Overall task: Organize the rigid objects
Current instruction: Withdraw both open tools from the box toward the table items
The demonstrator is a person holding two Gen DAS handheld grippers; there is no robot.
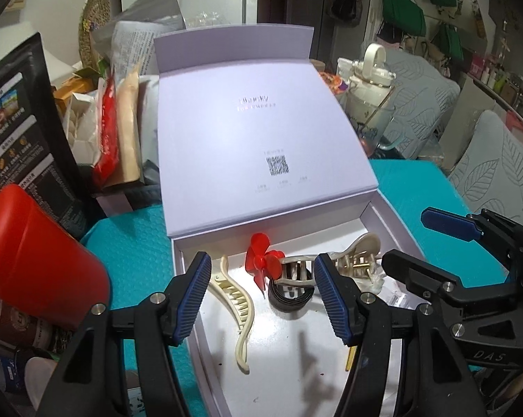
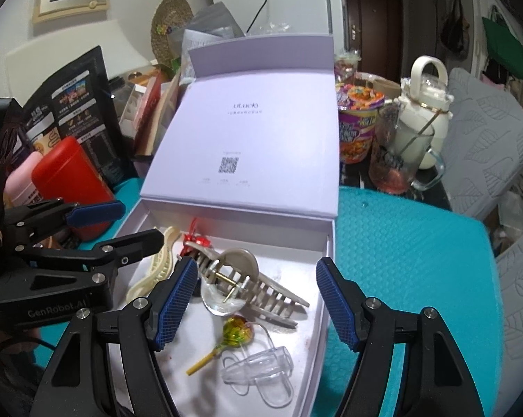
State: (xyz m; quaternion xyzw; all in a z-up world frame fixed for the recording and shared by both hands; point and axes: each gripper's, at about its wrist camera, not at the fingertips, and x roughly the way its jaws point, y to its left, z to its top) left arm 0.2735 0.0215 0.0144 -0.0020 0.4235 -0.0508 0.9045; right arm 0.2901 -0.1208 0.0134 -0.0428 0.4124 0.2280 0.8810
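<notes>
Box (image 1: 393, 219), pale lilac, sits on a teal padded mat (image 1: 136, 253) on the tabletop, its hinged lid (image 1: 254, 132) laid back and propped up behind the white tray.

Left claw (image 1: 261, 292): jaws parted about halfway, nothing between the blue ribbed pads, hovering over the left half of the tray. Below it lie a cream wavy hair clip (image 1: 238, 309), a small red propeller (image 1: 261, 260) and a black ring (image 1: 289, 299) with a grey-beige claw clip (image 1: 296, 269) resting on top of it.

Right claw (image 2: 256, 299): jaws a little wider than halfway, empty, poised above the right half of the tray. A large beige claw clip (image 2: 247, 278) lies beneath the gap, tilted across a clear round piece (image 2: 219, 304); neither pad touches it. Nearer the camera: a lollipop (image 2: 235, 333) in yellow-green wrap, and just beside it a clear plastic clip (image 2: 258, 371).

From the right wrist view the left claw shows at left edge, reaching into the box's left corner beside the cream clip.

Outside the box: red canister (image 1: 35, 253) to the left, black printed pouch (image 1: 18, 132) behind it; on the right, noodle cup (image 2: 358, 125), glass mug (image 2: 397, 156), white kettle (image 2: 428, 104).
</notes>
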